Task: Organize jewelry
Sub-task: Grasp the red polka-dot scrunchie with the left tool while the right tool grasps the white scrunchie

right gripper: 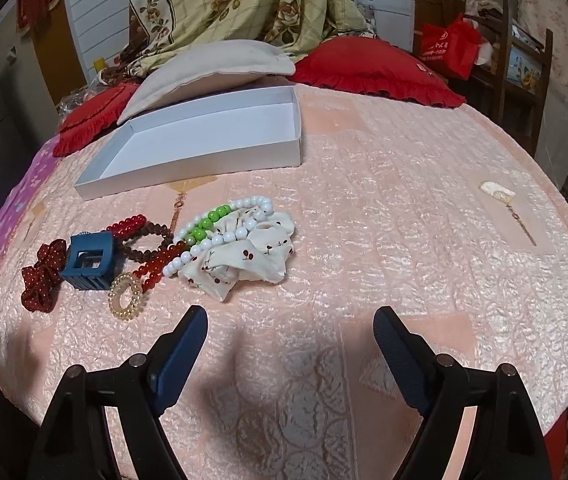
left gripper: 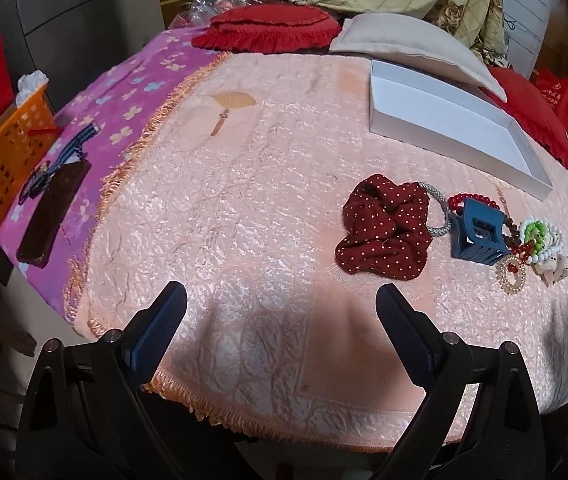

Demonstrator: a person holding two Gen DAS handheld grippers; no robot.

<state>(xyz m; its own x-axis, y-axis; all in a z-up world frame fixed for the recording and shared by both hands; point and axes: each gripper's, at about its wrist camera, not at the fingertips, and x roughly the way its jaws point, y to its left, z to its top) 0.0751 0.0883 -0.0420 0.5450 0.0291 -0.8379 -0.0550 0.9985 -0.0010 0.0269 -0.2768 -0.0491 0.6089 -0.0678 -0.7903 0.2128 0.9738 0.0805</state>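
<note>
A heap of accessories lies on the peach quilt: a dark red dotted scrunchie (left gripper: 382,226) (right gripper: 40,276), a blue claw clip (left gripper: 478,236) (right gripper: 90,262), red, brown, white and green bead bracelets (right gripper: 204,236), a gold coil tie (right gripper: 126,296) and a cream cherry-print scrunchie (right gripper: 244,258). An empty white box (left gripper: 452,120) (right gripper: 204,140) sits behind them. My left gripper (left gripper: 282,304) is open, in front and left of the heap. My right gripper (right gripper: 290,320) is open, in front and right of it. Both are empty.
Red frilled cushions (right gripper: 376,68) and a beige pillow (left gripper: 416,46) lie behind the box. An orange basket (left gripper: 4,160) and a dark flat case (left gripper: 54,212) are at the left on a purple blanket. The quilt's fringed edge (left gripper: 244,420) is near me.
</note>
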